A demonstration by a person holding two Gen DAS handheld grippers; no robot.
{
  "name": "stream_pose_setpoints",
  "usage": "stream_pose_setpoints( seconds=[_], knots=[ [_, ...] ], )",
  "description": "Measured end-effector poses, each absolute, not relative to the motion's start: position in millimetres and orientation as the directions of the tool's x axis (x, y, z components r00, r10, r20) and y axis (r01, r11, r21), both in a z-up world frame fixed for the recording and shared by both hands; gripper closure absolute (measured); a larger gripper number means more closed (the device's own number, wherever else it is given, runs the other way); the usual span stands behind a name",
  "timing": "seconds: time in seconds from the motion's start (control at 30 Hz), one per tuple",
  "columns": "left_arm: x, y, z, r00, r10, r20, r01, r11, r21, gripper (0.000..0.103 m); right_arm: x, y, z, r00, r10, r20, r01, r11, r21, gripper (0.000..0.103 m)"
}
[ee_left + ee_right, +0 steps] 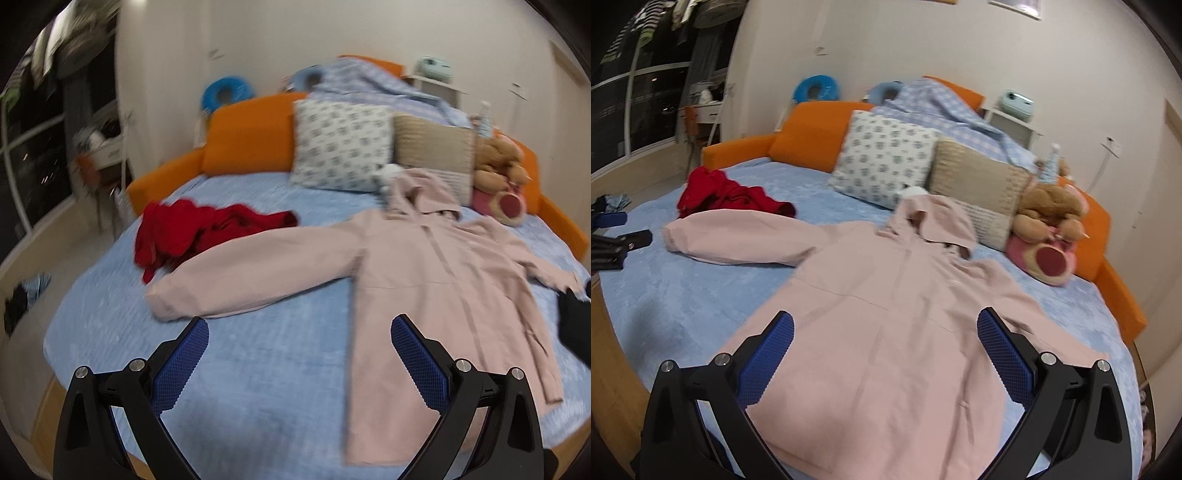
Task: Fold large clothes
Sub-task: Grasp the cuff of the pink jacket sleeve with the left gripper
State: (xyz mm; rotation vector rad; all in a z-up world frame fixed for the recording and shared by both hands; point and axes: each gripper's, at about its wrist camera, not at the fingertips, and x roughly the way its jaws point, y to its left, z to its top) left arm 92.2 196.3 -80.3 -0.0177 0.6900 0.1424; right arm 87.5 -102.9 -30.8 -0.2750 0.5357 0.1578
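A pale pink hooded jacket (pixel 436 280) lies spread flat, front up, on the round blue bed (pixel 240 369), hood toward the pillows and both sleeves stretched outward. My left gripper (pixel 299 328) is open and empty, above the bed just short of the left sleeve cuff (pixel 166 299). My right gripper (pixel 884 325) is open and empty, hovering over the jacket's lower body (pixel 886 354). The left gripper also shows in the right wrist view (pixel 620 243) at the far left, near the sleeve cuff (pixel 676 236).
A crumpled red garment (pixel 192 229) lies beyond the left sleeve. A patterned pillow (pixel 343 144), a beige pillow (pixel 436 158) and plush toys (pixel 498 184) stand against the orange headboard (pixel 247 144). Dark clothes (pixel 22 299) lie on the floor at left.
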Motion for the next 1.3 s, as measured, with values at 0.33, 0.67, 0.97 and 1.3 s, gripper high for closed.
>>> stream_pose_setpoints(
  seconds=[0.33, 0.67, 0.97, 1.3],
  knots=[
    [166.6, 399.2, -153.9, 0.743, 0.135, -0.655, -0.304, 0.94, -0.151, 0.003, 151.6, -8.6, -72.2, 0.781, 0.179, -0.598, -0.38, 0.896, -0.229, 0.005],
    [242.3, 518.6, -245.4, 0.66, 0.028, -0.751, -0.313, 0.918, -0.242, 0.009, 200.8, 39.2, -117.0, 0.706, 0.266, -0.657, -0.468, 0.871, -0.15, 0.005],
    [272.8, 513.2, -266.6, 0.635, 0.026, -0.772, -0.265, 0.946, -0.186, 0.072, 214.5, 33.2, -143.1, 0.657, 0.268, -0.705, -0.472, 0.875, -0.107, 0.005],
    [240.0, 378.4, -136.1, 0.801, -0.028, -0.598, 0.017, 1.0, -0.024, 0.09, 230.9, -17.1, -119.0, 0.645, 0.336, -0.687, -0.451, 0.892, 0.013, 0.005]
  ],
)
